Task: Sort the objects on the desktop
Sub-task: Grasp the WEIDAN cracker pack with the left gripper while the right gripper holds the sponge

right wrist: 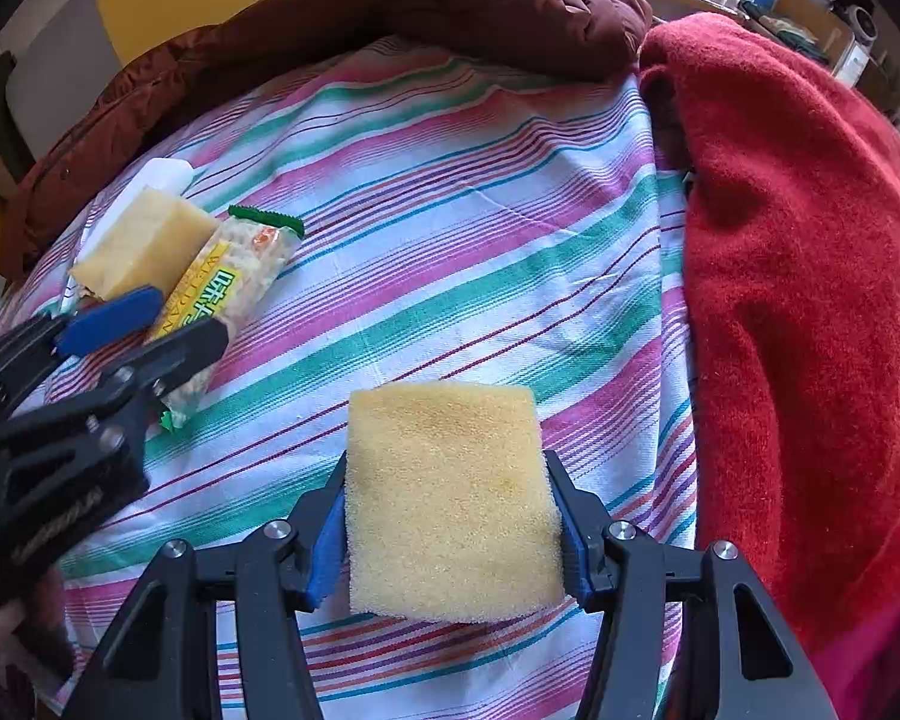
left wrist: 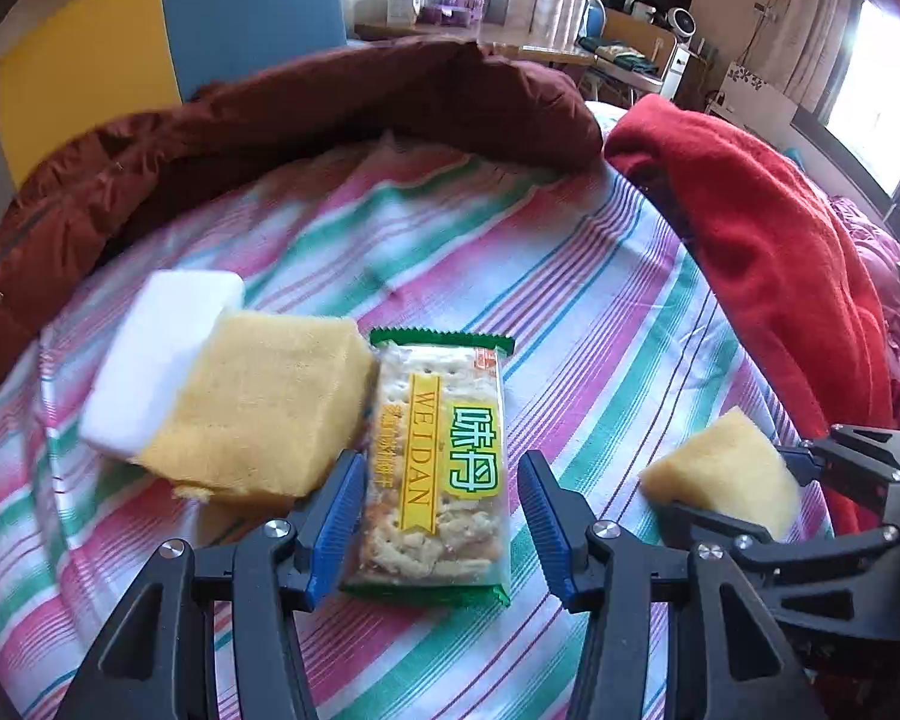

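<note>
A green-edged cracker packet [left wrist: 438, 420] lies on the striped cloth [left wrist: 600, 330] between the fingers of my left gripper [left wrist: 439, 459]. The left pad sits at the packet's edge, and a strip of cloth shows between the packet and the right pad. Touching the packet's left side is a yellow sponge [left wrist: 258, 414], which rests partly on a white block [left wrist: 156, 354]. My right gripper [right wrist: 450, 516] is shut on a second yellow sponge [right wrist: 450, 492], held just above the cloth. The left gripper [right wrist: 186, 315] also shows at the left of the right wrist view, over the packet [right wrist: 240, 264].
A brown quilted coat [left wrist: 330, 114] is heaped along the far edge of the cloth. A red fleece [right wrist: 810, 270] is piled along the right side. Bare striped cloth [right wrist: 450, 210] lies between the two grippers. Furniture and a window stand far behind.
</note>
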The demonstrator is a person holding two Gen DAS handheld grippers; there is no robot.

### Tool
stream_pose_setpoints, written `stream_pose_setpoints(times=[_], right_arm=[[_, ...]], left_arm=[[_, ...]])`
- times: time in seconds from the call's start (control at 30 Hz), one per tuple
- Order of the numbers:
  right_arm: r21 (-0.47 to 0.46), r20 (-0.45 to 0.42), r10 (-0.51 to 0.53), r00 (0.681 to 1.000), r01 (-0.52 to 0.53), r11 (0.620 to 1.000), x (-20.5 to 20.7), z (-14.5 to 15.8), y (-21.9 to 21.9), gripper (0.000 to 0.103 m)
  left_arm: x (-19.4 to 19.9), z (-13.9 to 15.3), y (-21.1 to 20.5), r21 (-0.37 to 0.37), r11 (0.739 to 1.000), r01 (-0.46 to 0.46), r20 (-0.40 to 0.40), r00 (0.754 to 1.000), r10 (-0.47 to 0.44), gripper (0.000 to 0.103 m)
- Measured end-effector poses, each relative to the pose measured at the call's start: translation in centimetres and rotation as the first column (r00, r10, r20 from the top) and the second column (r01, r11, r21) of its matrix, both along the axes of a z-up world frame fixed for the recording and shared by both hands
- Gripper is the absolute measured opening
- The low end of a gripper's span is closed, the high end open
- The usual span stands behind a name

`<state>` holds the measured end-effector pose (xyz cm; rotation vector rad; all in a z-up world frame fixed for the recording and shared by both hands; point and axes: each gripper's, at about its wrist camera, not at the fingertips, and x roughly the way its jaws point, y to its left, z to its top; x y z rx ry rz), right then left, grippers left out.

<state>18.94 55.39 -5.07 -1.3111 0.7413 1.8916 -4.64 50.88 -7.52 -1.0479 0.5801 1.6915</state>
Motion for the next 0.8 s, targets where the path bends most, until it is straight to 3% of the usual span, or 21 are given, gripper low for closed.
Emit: stream_pose_setpoints(times=[0.2, 0.4, 0.57, 0.73, 0.8], right_arm=[[0.007, 0.006, 0.004, 1.0, -0.004, 1.0, 0.6, 0.2, -0.1, 0.058], [0.016, 0.006, 0.01, 1.0, -0.01, 1.0, 1.2, 0.5, -0.3, 0.056], [0.034, -0.032, 0.062, 0.998, -0.061, 0.998, 1.1, 1.2, -1.1, 0.055], [0.038, -0.082, 0.196, 0.977, -0.193, 0.98, -0.2, 1.7, -4.8, 0.055], [0.039, -0.09, 0.245, 0.965, -0.243, 0.969, -1.9, 1.7, -4.3, 0.055]], left_arm=[[1.3, -1.0, 0.5, -0.029, 0.999, 0.031, -0.077, 0.996, -0.033, 0.049], [1.7, -0.8, -1.4, -0.018, 1.0, -0.006, -0.065, 0.998, 0.005, 0.048], [2.7, -0.4, -4.7, -0.018, 0.997, -0.08, -0.059, 0.995, 0.079, 0.048], [3.9, 0.1, -9.5, -0.002, 0.979, -0.202, -0.046, 0.978, 0.202, 0.048], [4.5, 0.2, -11.6, 0.006, 0.97, -0.242, -0.035, 0.97, 0.242, 0.048]])
